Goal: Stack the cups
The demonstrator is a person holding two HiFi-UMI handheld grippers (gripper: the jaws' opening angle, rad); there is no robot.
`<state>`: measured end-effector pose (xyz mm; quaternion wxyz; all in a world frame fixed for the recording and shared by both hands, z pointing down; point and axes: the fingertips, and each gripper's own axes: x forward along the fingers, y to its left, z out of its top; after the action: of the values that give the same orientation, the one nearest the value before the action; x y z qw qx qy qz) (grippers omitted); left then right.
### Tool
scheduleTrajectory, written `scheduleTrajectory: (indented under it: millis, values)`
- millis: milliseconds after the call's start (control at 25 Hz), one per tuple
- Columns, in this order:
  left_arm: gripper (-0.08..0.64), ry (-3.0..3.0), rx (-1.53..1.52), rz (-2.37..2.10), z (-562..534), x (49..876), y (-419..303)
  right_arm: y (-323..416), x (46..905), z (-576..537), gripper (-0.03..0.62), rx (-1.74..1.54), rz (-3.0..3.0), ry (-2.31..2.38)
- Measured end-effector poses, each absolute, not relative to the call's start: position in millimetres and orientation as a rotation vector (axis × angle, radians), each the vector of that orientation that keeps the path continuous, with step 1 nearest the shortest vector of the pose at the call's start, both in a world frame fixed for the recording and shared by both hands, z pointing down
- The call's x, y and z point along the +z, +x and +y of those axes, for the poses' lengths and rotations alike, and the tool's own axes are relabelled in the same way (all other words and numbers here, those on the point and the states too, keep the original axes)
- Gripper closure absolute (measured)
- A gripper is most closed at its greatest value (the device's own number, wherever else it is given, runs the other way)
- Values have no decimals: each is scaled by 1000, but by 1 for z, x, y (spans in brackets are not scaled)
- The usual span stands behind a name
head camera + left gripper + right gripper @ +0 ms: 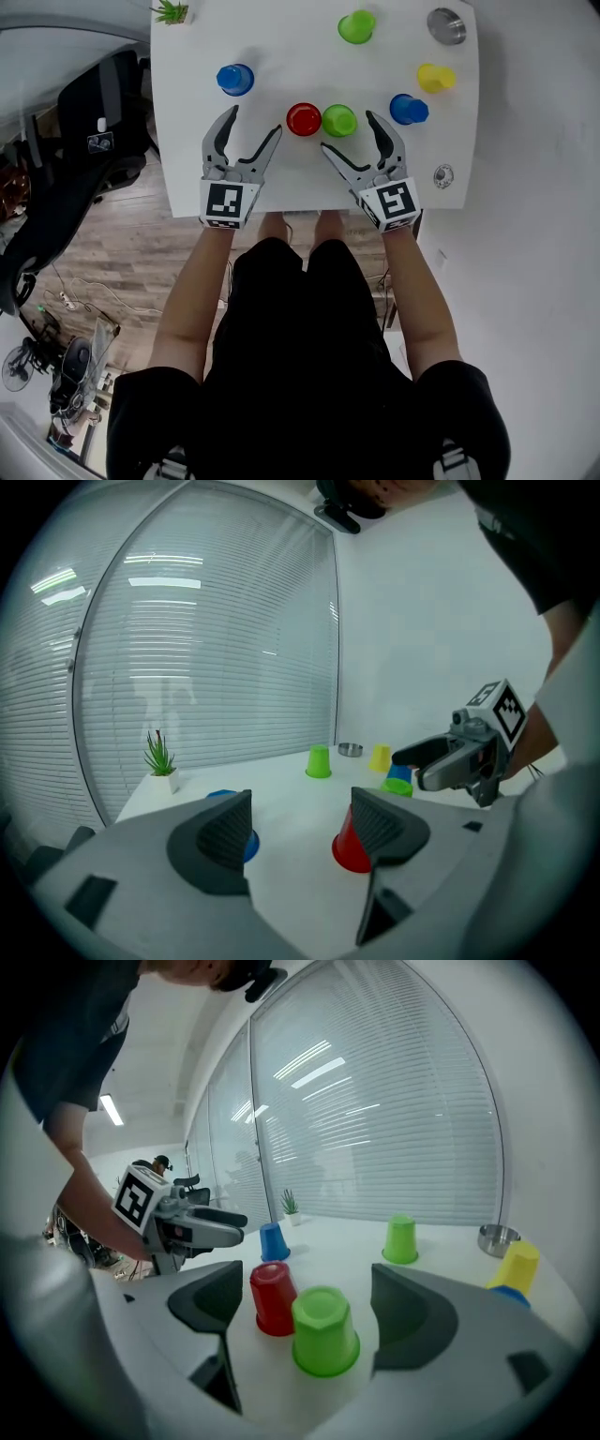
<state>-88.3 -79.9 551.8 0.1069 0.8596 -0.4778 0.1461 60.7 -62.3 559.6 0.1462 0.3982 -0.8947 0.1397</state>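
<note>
Both agape, forward — left gripper [255,119], right gripper [347,131]

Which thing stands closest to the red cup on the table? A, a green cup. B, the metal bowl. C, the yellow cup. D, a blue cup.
A: in the head view a green cup stands right beside the red cup, just to its right, and everything else on the table is clearly farther away.
</note>
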Motion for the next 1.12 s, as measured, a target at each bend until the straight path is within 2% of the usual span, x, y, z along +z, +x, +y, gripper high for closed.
scheduleTrajectory:
  millis: [440,920,1000,1120]
  values:
    - [186,2461,506,-1529,-128,568,-131,34,481,-82,158,311,-2720,1159]
    - [187,2423,550,-1513,-160,604,-141,18,486,-92,160,322,-2708,1139]
    - [206,2431,563,-1494,-162,608,-141,17,487,-93,160,325,-2705,1141]
    - [302,2456,569,-1469,-163,610,-140,18,487,-94,161,325,-2701,1148]
